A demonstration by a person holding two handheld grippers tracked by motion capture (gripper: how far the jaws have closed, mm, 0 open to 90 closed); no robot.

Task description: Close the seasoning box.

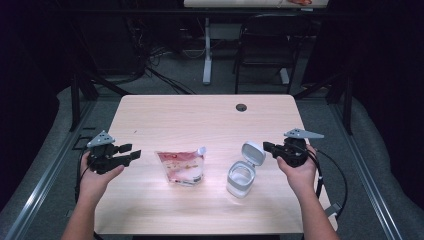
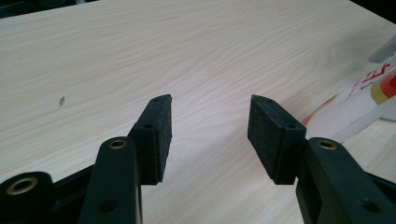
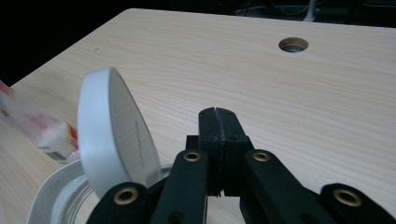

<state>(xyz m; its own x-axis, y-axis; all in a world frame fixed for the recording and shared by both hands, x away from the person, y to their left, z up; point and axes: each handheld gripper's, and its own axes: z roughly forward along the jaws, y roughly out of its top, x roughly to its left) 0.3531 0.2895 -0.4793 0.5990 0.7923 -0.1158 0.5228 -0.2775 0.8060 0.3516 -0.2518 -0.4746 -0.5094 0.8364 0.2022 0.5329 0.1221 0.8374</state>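
Now the clear jar [image 1: 241, 178] stands on the worktop [image 1: 200, 115] with its white lid [image 1: 253, 152] flipped up, beside the pouch [image 1: 181, 167]. Right tongs [image 1: 270, 148], pressed closed on nothing, sit just beside the lid; left tongs [image 1: 130, 152] gape empty, left of the pouch.

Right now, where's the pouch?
In the high view the pouch stands near the table's front middle, between the open left gripper and the open-lidded jar.

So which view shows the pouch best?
The high view: the whole pouch stands between the tools, spout at its top right. The left gripper view catches one edge at the frame's right; the right gripper view shows a blurred corner at far left.
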